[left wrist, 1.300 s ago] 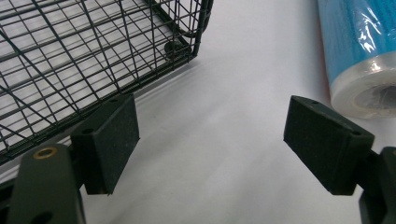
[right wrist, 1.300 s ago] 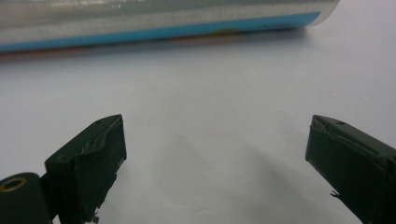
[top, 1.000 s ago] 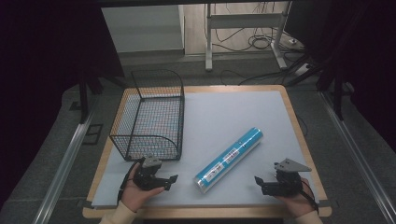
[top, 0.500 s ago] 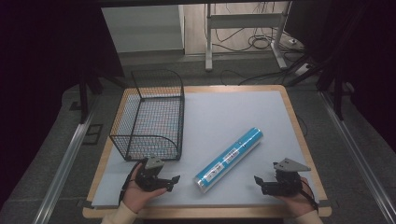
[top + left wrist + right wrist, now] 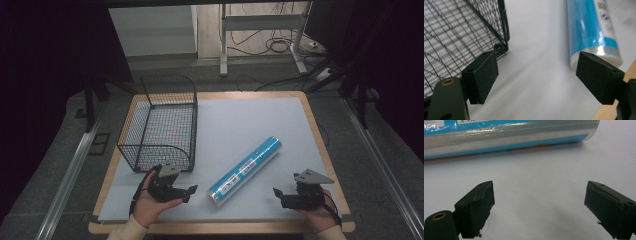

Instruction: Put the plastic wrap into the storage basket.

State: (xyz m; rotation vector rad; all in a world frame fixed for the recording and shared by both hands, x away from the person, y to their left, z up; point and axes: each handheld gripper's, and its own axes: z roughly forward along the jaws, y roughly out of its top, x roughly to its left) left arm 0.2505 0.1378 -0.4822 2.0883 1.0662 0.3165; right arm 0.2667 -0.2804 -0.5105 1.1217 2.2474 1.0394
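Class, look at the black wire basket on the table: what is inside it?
Nothing lies inside the wire basket; through its mesh only the pale mat beneath shows. The blue tube lies outside, on the mat beside it.

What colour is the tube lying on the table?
Blue with silvery bands, the tube shows best in the high view.

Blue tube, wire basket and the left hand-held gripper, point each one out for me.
Blue tube (image 5: 246,171), high view, middle of its printed side.
Wire basket (image 5: 186,122), high view, mesh of its right wall.
Left hand-held gripper (image 5: 190,193), high view, between its open jaw tips.
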